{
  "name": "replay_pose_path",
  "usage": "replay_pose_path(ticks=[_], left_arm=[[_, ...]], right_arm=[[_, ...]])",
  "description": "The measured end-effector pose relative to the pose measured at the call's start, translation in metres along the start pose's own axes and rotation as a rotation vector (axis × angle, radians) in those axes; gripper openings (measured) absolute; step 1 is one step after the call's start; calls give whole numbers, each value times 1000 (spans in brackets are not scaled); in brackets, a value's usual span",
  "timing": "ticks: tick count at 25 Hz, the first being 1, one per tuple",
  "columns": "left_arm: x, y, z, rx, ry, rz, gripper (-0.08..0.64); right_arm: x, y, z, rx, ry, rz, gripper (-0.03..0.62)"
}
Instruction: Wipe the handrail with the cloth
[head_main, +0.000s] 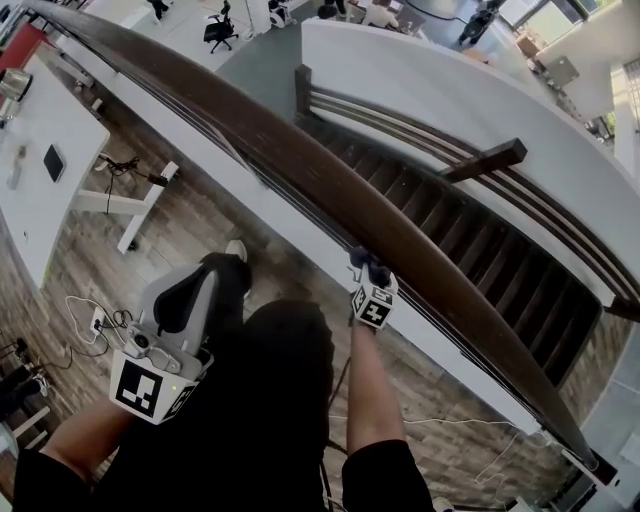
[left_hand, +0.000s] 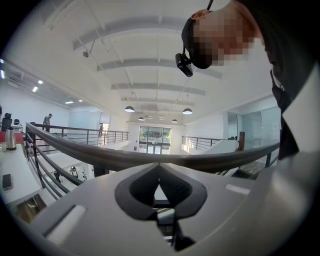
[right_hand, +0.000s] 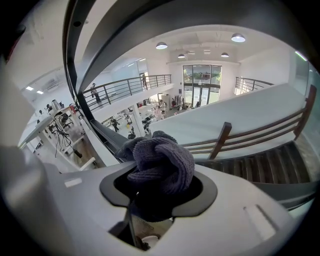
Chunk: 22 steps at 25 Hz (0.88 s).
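Cloth at the handrail, wipe in hand

The right gripper (head_main: 371, 290) has its jaws clamped on a bunched grey cloth (right_hand: 162, 162), which looks to be touching the near edge of the dark wooden handrail (head_main: 300, 160) about midway along its run. The left gripper (head_main: 205, 285) hangs low at the near left, well apart from the rail, jaws pressed together on nothing. To wipe well, press the wad flat on the rail's top and slide along its length with a firm pinch. A metal flask (left_hand: 10, 139) stands on the far-left desk; its contents are hidden.
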<state>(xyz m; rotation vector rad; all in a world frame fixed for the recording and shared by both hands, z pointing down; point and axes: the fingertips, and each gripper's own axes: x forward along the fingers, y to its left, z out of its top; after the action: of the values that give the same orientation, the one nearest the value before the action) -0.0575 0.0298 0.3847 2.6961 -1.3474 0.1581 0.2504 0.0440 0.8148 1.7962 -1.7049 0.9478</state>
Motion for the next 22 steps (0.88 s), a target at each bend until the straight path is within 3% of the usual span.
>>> replay_pose_path(ticks=[8, 17, 22], left_arm=[[-6, -13, 4, 13, 27, -24, 0], [-6, -21, 9, 18, 54, -35, 0], [-10, -17, 13, 27, 67, -49, 0]], right_arm=[[-6, -12, -13, 58, 24, -8, 179], [-16, -23, -17, 25, 32, -9, 179], [-26, -39, -32, 116, 62, -62, 179]])
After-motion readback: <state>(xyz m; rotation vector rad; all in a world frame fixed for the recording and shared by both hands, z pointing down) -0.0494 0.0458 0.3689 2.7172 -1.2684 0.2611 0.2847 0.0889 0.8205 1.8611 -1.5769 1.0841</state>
